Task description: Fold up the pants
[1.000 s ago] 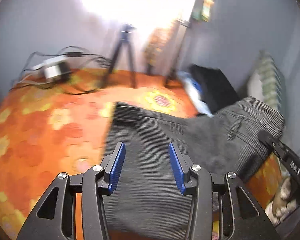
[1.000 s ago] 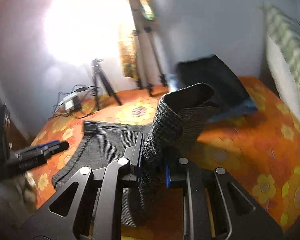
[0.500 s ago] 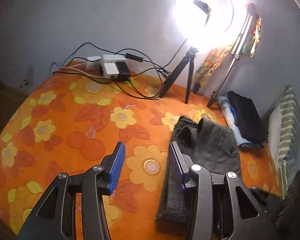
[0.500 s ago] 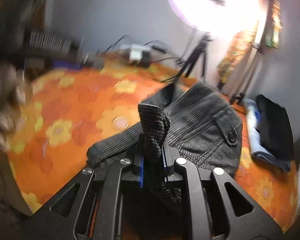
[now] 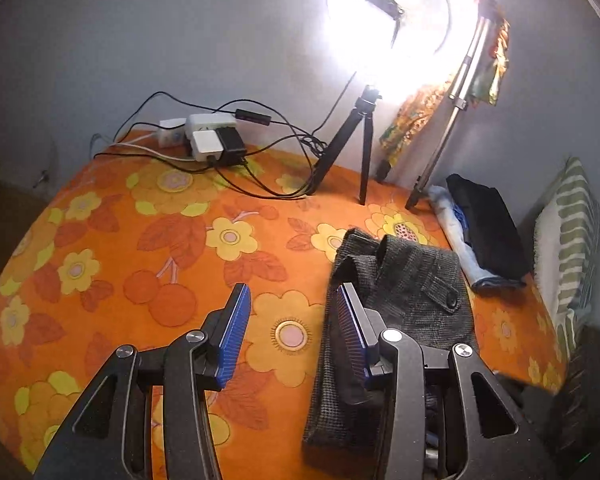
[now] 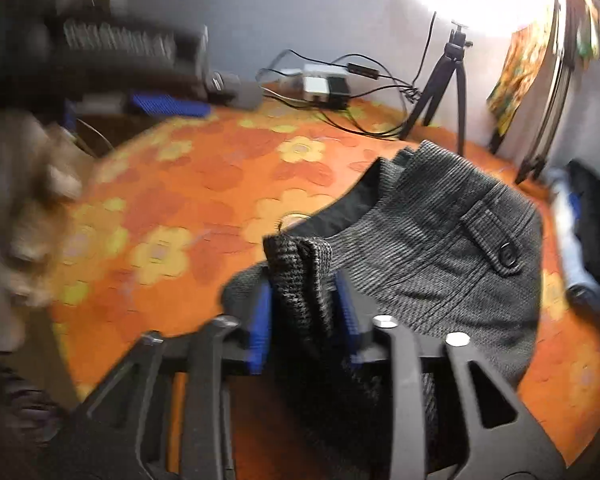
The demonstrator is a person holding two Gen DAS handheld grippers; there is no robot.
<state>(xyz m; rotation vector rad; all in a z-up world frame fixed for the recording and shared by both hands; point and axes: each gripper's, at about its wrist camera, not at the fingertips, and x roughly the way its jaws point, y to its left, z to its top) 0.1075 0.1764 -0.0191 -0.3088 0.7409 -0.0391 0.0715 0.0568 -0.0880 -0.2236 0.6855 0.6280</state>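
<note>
The gray pants (image 6: 440,248) lie folded over on the flowery orange bed (image 5: 160,264). The right gripper (image 6: 304,312) has just spread open, letting the bunched cloth go. The left gripper (image 5: 292,328) is spread and empty.

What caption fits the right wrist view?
Right tongs just opening around a fold of grey pants on the orange flowered bedspread.

I see a grey wall (image 5: 180,40), a bright ring light (image 5: 388,20) on a tripod (image 5: 356,140), and an orange flowered cover (image 5: 140,240).
</note>
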